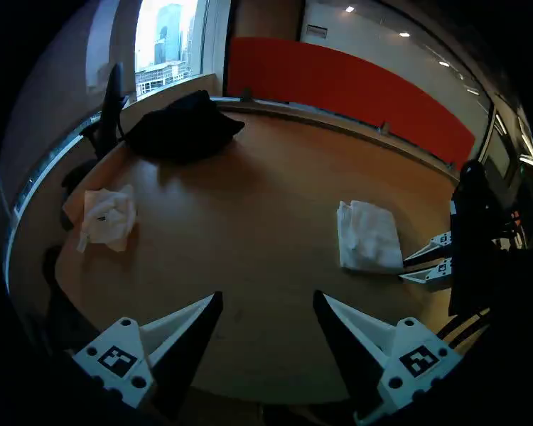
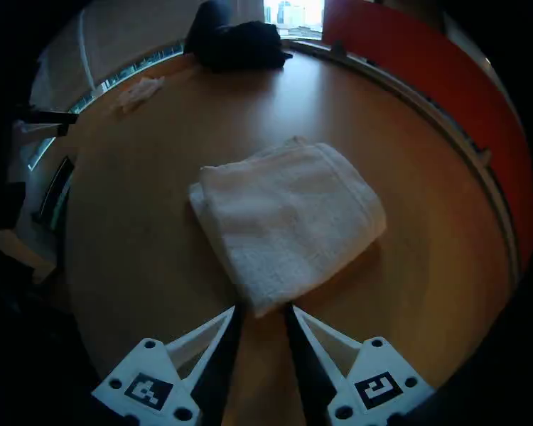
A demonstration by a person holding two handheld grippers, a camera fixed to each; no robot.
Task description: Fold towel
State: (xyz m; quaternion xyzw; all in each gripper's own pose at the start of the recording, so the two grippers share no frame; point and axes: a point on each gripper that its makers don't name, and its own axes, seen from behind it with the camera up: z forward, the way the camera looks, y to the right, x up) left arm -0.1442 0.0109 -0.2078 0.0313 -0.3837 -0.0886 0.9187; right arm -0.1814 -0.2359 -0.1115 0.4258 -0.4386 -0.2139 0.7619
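A white towel (image 1: 369, 236) lies folded into a thick rectangle on the round wooden table (image 1: 266, 213), right of centre in the left gripper view. In the right gripper view the towel (image 2: 288, 213) lies just ahead, and its near corner reaches in between the tips of my right gripper (image 2: 261, 309). Those fingers stand a little apart and do not press on the cloth. From the left gripper view, the right gripper (image 1: 404, 270) sits at the towel's near right edge. My left gripper (image 1: 266, 298) hovers wide open over bare wood, well short of the towel.
A crumpled white cloth (image 1: 109, 216) lies near the table's left edge. A black bag (image 1: 185, 128) rests at the far side by the window. A red wall panel (image 1: 352, 85) runs behind the table. Dark chairs (image 1: 110, 106) stand around the rim.
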